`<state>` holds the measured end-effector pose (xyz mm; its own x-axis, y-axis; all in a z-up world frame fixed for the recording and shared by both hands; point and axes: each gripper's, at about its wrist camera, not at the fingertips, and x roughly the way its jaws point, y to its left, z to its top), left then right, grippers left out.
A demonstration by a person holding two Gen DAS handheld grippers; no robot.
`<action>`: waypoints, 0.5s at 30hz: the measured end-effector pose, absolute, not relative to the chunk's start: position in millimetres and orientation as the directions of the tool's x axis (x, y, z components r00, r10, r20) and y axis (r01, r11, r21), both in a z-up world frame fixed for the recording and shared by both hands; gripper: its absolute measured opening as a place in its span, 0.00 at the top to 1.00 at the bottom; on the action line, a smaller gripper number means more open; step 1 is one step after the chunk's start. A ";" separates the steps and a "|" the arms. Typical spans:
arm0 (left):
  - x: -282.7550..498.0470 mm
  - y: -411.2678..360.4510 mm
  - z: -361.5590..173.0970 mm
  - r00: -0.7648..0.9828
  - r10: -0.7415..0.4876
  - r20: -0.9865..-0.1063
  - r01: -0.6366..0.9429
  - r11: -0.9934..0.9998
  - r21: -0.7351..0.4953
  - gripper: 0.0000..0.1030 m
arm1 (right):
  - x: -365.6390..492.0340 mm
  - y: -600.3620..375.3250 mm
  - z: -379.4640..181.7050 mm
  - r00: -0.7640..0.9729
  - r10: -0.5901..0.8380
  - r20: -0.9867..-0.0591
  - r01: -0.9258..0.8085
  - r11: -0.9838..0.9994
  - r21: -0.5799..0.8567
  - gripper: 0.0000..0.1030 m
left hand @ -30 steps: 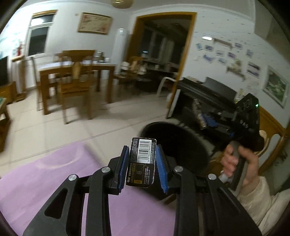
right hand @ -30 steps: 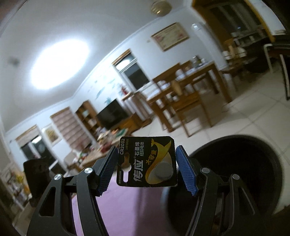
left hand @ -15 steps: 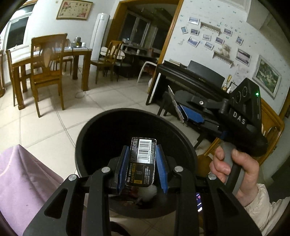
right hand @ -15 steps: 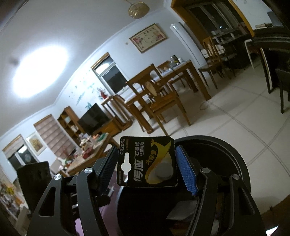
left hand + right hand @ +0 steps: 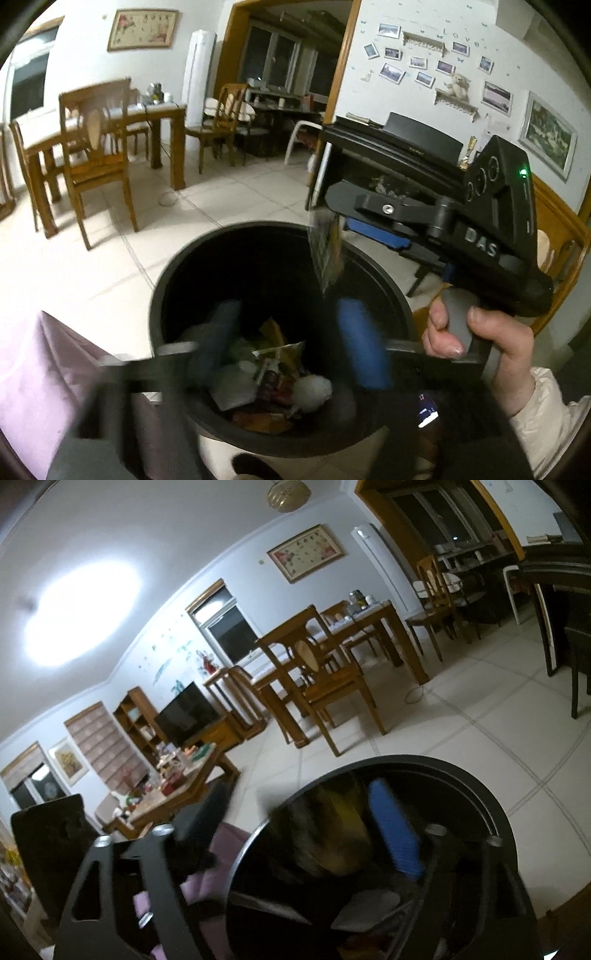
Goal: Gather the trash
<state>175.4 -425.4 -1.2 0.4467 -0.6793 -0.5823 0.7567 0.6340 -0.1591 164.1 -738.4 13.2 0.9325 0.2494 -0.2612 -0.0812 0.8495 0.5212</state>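
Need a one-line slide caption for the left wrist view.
Left gripper opening over the black bin of trash; right gripper releasing a packet.

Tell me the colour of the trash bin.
Black; the trash bin shows best in the left wrist view.

Wooden dining table (image 5: 162, 110), chairs (image 5: 98, 155), a piano (image 5: 399, 147).

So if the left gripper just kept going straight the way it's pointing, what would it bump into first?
Probably the trash inside the black bin. The left gripper, jaws opening and empty, points down into the bin's mouth, though depth is hard to judge.
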 end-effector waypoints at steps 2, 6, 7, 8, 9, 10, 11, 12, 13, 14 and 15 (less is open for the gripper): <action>169.5 -423.2 4.5 0.466 -0.689 -0.555 0.764 0.630 -0.140 0.05 | 163.7 -738.3 12.6 0.936 0.245 -0.254 -0.081 0.850 0.521 0.11; 165.7 -424.8 8.6 0.472 -0.683 -0.558 0.773 0.624 -0.110 0.05 | 164.8 -737.3 9.4 0.936 0.236 -0.261 -0.074 0.857 0.510 0.07; 164.9 -424.7 8.9 0.472 -0.683 -0.558 0.775 0.623 -0.106 0.05 | 163.8 -738.0 10.6 0.935 0.240 -0.261 -0.077 0.857 0.510 0.07; 163.8 -424.7 9.2 0.474 -0.684 -0.555 0.776 0.622 -0.104 0.05 | 163.5 -737.4 10.9 0.935 0.238 -0.262 -0.076 0.858 0.508 0.07; 163.2 -424.6 9.4 0.472 -0.685 -0.555 0.778 0.620 -0.104 0.05 | 164.3 -736.5 8.7 0.936 0.234 -0.263 -0.074 0.860 0.504 0.07; 162.9 -424.5 9.7 0.470 -0.686 -0.556 0.779 0.618 -0.104 0.05 | 163.6 -737.0 9.9 0.936 0.235 -0.263 -0.074 0.859 0.506 0.07; 163.0 -425.0 10.0 0.470 -0.685 -0.556 0.779 0.618 -0.103 0.05 | 163.5 -737.4 10.0 0.935 0.238 -0.264 -0.075 0.858 0.508 0.07; 162.7 -425.0 10.4 0.471 -0.685 -0.555 0.779 0.619 -0.102 0.05 | 164.2 -737.2 8.1 0.935 0.237 -0.264 -0.074 0.858 0.509 0.07; 162.4 -424.8 11.0 0.472 -0.687 -0.553 0.780 0.618 -0.102 0.05 | 163.6 -737.2 9.3 0.936 0.235 -0.263 -0.073 0.858 0.508 0.07; 163.6 -423.7 11.3 0.472 -0.688 -0.552 0.780 0.618 -0.103 0.05 | 163.6 -736.9 9.5 0.936 0.234 -0.263 -0.072 0.859 0.507 0.07; 162.5 -423.1 12.1 0.474 -0.688 -0.549 0.780 0.618 -0.100 0.05 | 163.8 -737.8 10.6 0.935 0.236 -0.263 -0.074 0.858 0.508 0.07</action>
